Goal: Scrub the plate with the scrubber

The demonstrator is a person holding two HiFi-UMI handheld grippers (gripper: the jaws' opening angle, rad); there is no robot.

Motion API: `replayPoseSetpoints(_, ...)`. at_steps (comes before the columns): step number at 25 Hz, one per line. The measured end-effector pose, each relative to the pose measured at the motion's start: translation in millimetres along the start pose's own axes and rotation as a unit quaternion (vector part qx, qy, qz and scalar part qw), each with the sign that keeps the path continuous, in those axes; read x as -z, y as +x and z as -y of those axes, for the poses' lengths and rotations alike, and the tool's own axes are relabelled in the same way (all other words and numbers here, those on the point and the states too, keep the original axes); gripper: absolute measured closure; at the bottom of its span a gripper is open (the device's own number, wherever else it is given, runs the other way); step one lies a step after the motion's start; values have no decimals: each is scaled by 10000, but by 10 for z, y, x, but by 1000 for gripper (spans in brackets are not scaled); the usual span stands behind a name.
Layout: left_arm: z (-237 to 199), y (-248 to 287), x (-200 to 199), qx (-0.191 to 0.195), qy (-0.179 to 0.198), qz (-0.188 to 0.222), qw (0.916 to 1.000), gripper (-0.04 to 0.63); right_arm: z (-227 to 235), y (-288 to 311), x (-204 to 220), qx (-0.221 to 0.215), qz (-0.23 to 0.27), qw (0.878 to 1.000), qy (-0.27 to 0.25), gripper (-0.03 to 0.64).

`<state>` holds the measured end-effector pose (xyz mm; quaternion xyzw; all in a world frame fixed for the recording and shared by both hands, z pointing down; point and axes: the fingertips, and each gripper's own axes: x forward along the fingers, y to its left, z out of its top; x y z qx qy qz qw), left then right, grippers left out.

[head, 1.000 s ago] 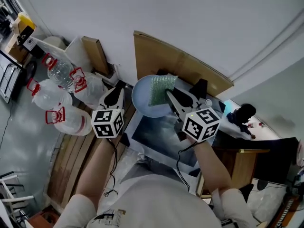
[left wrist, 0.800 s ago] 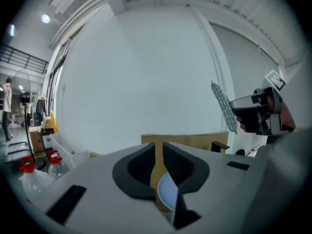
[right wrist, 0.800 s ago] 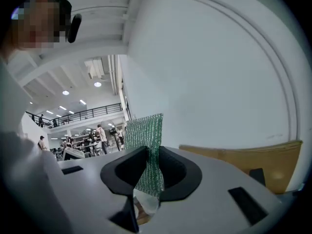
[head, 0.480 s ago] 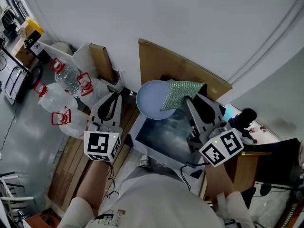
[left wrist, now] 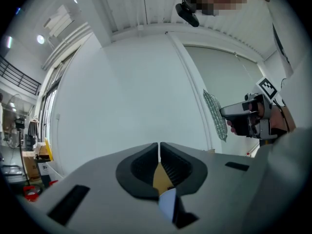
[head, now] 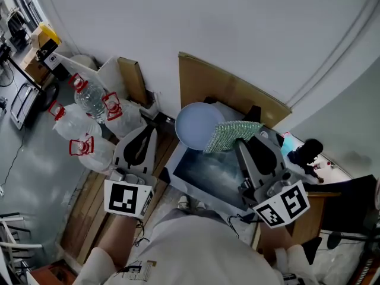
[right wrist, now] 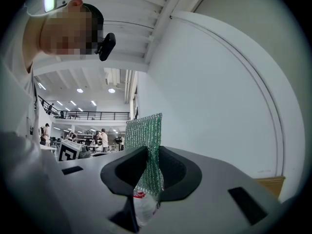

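Right gripper (head: 240, 142) level, scrubber (head: 227, 135) between jaws

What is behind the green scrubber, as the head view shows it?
Around the scrubber show the pale plate and the dark sink; the plate rim beneath it is covered.

Plate (head: 195, 123) left of scrubber (head: 229, 136), bottles (head: 89, 100) far left
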<state>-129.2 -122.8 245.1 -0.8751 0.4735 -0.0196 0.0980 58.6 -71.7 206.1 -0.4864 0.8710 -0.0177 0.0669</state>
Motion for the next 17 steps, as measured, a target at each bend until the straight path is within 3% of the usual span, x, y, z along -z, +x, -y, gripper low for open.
replayPoseSetpoints(8,91,-179,87,55,-88,-142,9998,569,-167,-41,66,-77,-86,9998,-145,512)
replayPoseSetpoints(17,-10,-294,-3,16,-25,6,10000,571,-206,-36,57,109,-158,9994,-292,512)
